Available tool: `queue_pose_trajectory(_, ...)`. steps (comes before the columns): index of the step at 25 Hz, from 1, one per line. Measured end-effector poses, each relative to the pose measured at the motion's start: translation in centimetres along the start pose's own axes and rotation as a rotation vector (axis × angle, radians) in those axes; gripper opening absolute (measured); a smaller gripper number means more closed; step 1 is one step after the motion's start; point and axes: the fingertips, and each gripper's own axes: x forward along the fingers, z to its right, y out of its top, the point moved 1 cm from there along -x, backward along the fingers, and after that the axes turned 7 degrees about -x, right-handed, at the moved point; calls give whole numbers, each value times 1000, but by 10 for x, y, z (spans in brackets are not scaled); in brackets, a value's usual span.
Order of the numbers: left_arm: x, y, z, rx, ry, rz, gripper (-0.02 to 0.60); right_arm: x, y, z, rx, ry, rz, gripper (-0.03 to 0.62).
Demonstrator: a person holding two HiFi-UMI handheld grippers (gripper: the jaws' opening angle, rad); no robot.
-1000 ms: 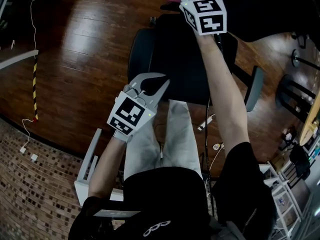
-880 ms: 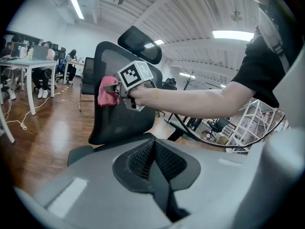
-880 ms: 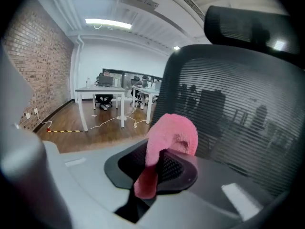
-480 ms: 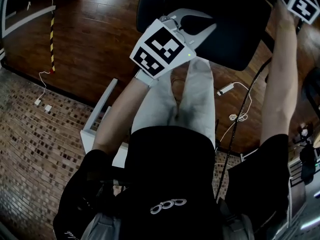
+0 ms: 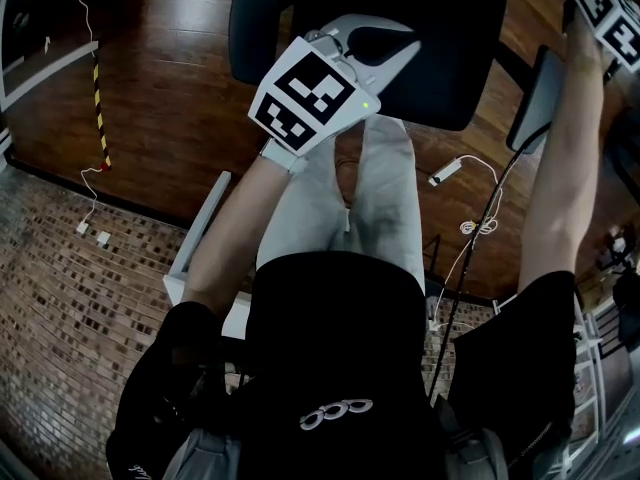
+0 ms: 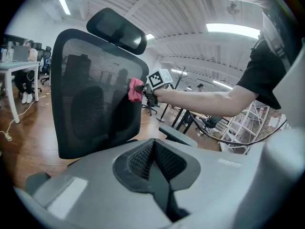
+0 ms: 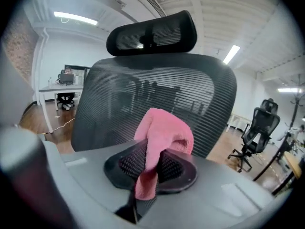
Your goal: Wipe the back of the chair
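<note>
A black mesh office chair has its back (image 6: 90, 94) and headrest (image 6: 116, 30) in front of both grippers. In the right gripper view the same chair back (image 7: 157, 89) fills the middle under the headrest (image 7: 152, 32). My right gripper (image 7: 152, 163) is shut on a pink cloth (image 7: 164, 132), and the cloth (image 6: 136, 89) is pressed on the mesh at its right edge. In the head view only that gripper's marker cube (image 5: 612, 3) shows, at the top right. My left gripper (image 6: 152, 161) is shut with nothing in it and hangs over the chair seat (image 5: 440, 58).
The chair's armrest (image 5: 530, 98) sticks out at the right. Cables (image 5: 470, 230) lie on the wooden floor, and a white frame (image 5: 200, 238) stands by my left leg. A desk (image 6: 9, 68) with a seated person is far left; another office chair (image 7: 259, 123) stands at the right.
In the head view the right gripper with the cloth has gone from the top middle to the top right corner. The left gripper has moved up over the chair seat.
</note>
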Motion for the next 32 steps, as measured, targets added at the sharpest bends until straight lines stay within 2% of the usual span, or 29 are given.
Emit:
queue_pose_trajectory(4,2,10,8,26,-30,19,-9,-26,12,42,11,-138,8,44)
queue_pose_trajectory(8,-9,-2,16,16,-34,-16,-9,-51,2,65,65,-297,-5,44)
queue_pose_trajectory(11,0,1,8,23,-36,-13,-9,-50,1,82,53,-353,-7,44)
queue_pose_trajectory(17,-3,5,-4,7,-44,6,-9,-26,35,39,-93,-282,15,44)
queue_pose_trajectory(25,-14,10,-20,11,-66,29,-9,4,90,-47,-228,-144,73,44)
queue_pose_trajectory(32,-37,9,-30,20,-74,39,-9,31,139,-158,-325,62,162,44)
